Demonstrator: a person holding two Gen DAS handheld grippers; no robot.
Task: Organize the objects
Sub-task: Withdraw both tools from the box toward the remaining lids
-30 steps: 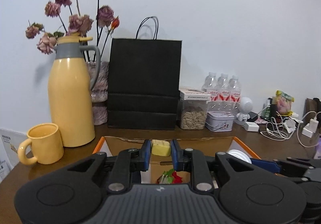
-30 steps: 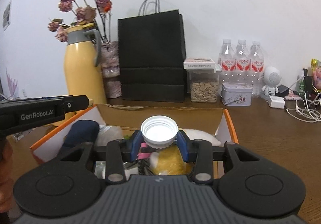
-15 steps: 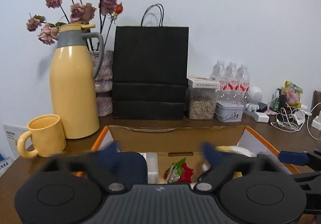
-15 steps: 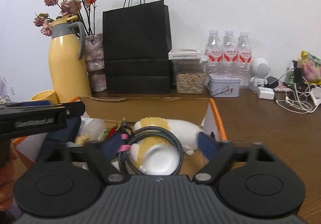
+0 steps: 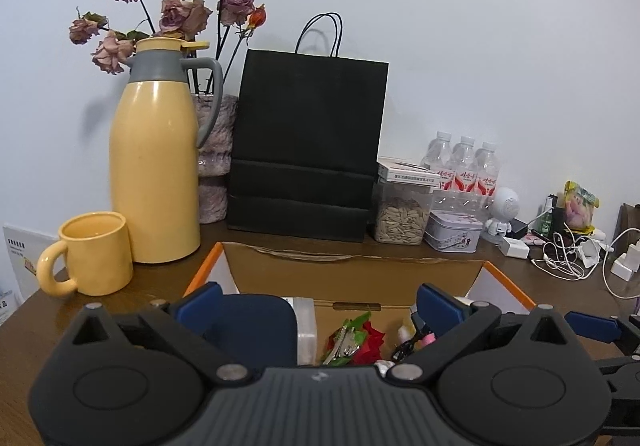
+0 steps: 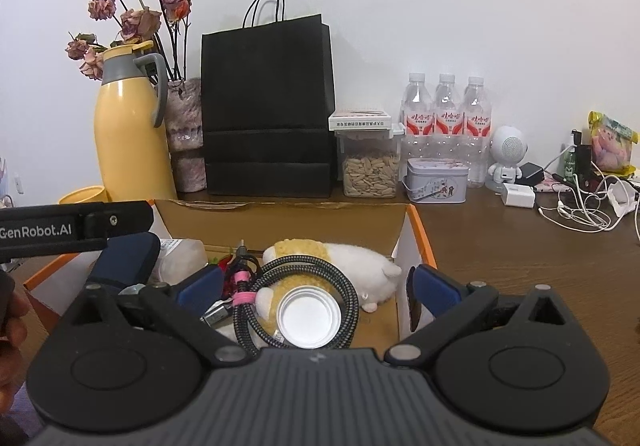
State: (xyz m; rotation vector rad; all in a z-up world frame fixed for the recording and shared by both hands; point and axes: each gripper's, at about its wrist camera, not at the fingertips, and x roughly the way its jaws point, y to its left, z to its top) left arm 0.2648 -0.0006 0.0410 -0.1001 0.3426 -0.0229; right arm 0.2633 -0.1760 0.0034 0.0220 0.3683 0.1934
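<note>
Though seemingly flat, white cap (image 6: 307, 317) faces upward.

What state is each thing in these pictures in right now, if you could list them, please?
left gripper: open, holding nothing.
right gripper: jaws just opened, nothing between the pads.
cardboard box: open, holding items.
white cap: lying in the box, released.
braided cable: coiled.
black bag: upright.
yellow mug: upright.

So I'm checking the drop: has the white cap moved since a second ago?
Yes. The white cap has dropped from between the right gripper jaws, which have just been opening, into the cardboard box, onto the plush toy inside the coiled cable.
</note>
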